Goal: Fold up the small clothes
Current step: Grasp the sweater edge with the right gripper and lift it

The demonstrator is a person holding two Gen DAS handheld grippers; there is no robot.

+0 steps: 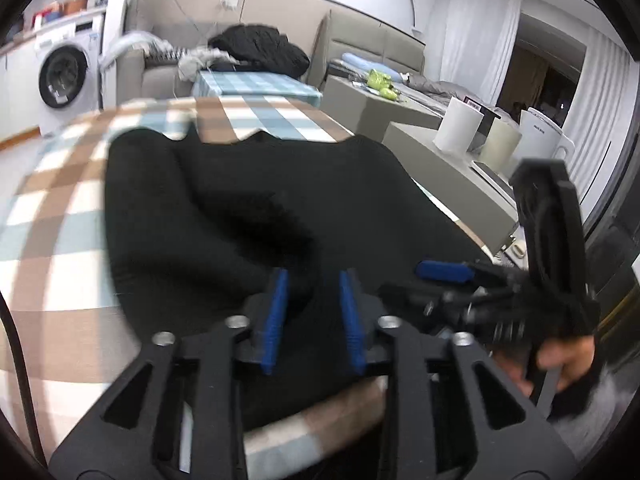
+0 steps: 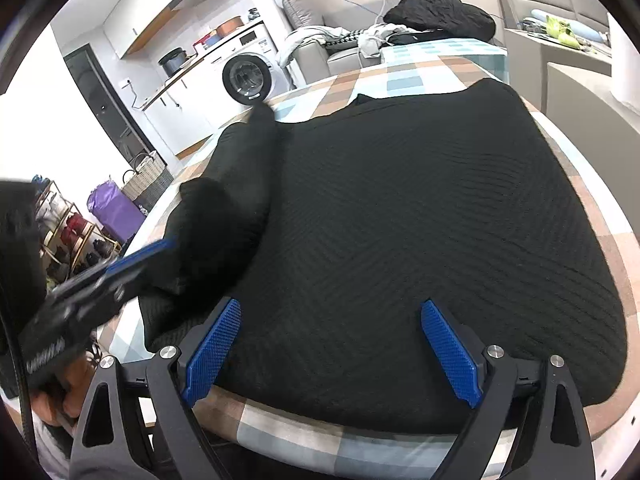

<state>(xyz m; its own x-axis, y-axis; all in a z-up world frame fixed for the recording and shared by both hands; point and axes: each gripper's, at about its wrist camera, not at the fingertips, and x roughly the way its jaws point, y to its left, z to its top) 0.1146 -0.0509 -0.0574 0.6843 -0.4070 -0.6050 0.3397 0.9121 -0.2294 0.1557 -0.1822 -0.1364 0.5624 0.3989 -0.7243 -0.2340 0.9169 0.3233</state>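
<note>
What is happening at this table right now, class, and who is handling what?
A person holding a gripper in each hand is folding a black knitted garment spread on a checked tablecloth. The left gripper has its pads fairly close together around a raised fold of the fabric, though blur hides whether it is actually pinched. The right gripper is open over the near hem, holding nothing. One side of the garment looks already folded inward.

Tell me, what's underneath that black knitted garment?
The black knitted garment lies on a checked tablecloth of brown, blue and white squares, which shows all around its edges. Whatever sits beneath the cloth, or under the garment's middle, is covered.
</note>
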